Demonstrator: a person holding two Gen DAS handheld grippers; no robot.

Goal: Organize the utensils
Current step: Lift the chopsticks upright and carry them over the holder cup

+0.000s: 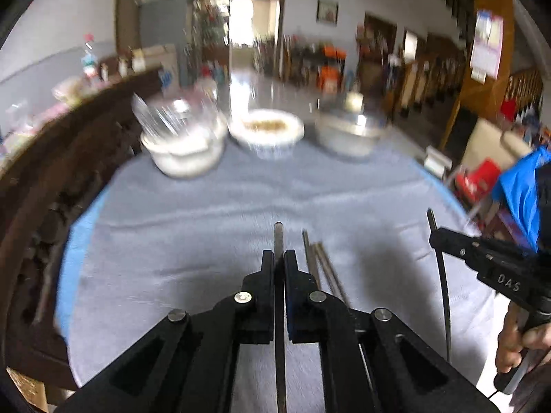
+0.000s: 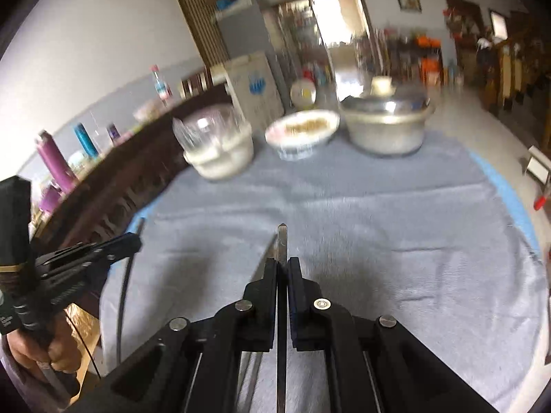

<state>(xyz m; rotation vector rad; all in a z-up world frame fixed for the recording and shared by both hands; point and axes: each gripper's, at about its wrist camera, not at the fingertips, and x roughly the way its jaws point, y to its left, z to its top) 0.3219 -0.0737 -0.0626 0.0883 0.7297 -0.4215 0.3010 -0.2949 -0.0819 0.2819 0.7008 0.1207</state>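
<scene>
My left gripper (image 1: 279, 256) is shut on a thin metal utensil handle (image 1: 278, 237) that sticks out past the fingertips above the grey cloth. Several more metal utensils (image 1: 318, 263) lie on the cloth just right of it. My right gripper (image 2: 282, 263) is shut on another metal utensil handle (image 2: 282, 241); a second utensil (image 2: 267, 258) lies on the cloth just left below it. Each gripper shows in the other's view, the right one (image 1: 435, 232) holding a long dark utensil, the left one (image 2: 136, 239) likewise.
A grey cloth (image 1: 224, 213) covers the table. At the far side stand a white bowl with a clear lid (image 1: 182, 144), a bowl of food (image 1: 267, 130) and a lidded metal pot (image 2: 385, 124). A dark wooden bench (image 1: 51, 189) runs along the left.
</scene>
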